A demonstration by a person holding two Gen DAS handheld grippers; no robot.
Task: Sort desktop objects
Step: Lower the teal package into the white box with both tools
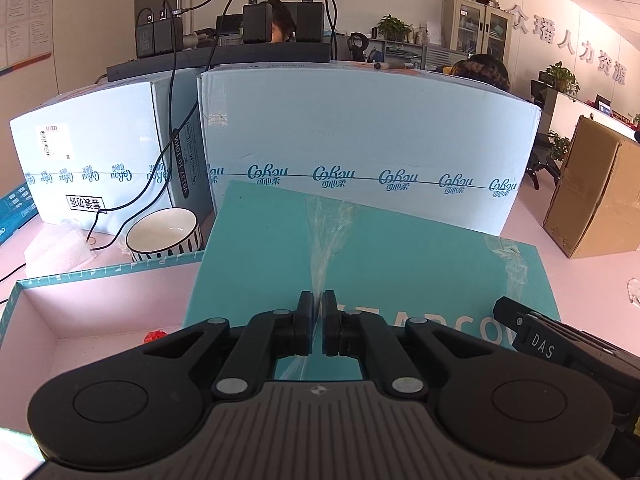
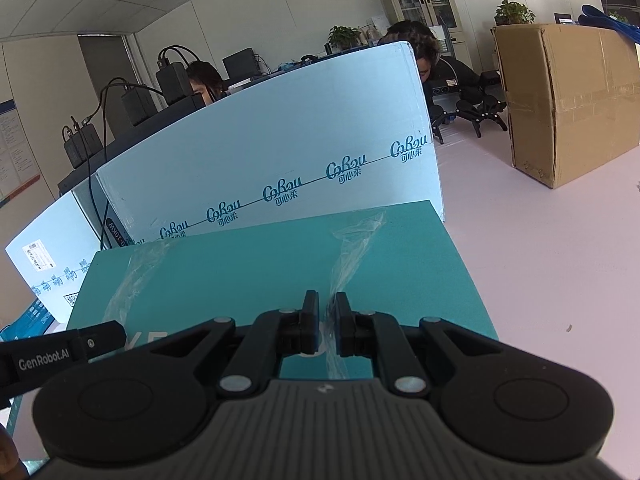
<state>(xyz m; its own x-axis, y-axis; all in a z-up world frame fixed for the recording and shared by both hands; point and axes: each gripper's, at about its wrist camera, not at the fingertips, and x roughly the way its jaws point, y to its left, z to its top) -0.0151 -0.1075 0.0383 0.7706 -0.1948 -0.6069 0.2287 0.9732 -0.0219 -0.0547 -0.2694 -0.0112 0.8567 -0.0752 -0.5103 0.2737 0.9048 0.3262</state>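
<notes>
My left hand-held gripper (image 1: 317,322) is clenched on a strip of crinkled clear tape (image 1: 326,248) that runs along the top of the teal lid (image 1: 400,264); the jaws stand almost together, with only the thin film between them. My right hand-held gripper (image 2: 327,326) is also clenched, on a second strip of clear tape (image 2: 352,252) on the same teal lid (image 2: 260,264); its pads pinch the film near the lid's near edge. In the left wrist view the tip of the right hand-held gripper shows at the right edge, over the lid's corner. The lid is tilted, its left part over the open teal box (image 1: 60,312) with the pale pink inside; a small red thing (image 1: 155,335) lies in that box, close under my left gripper arm. Behind the box a white bowl with black stripes (image 1: 164,238) stands on the pink counter (image 2: 540,280), just in front of two large white cartons (image 1: 360,132) with blue print. A brown cardboard box (image 2: 568,104) stands on the counter, well apart to the right. On top of the cartons lie black chargers with cables (image 1: 256,24); two persons sit behind them, partly hidden.
</notes>
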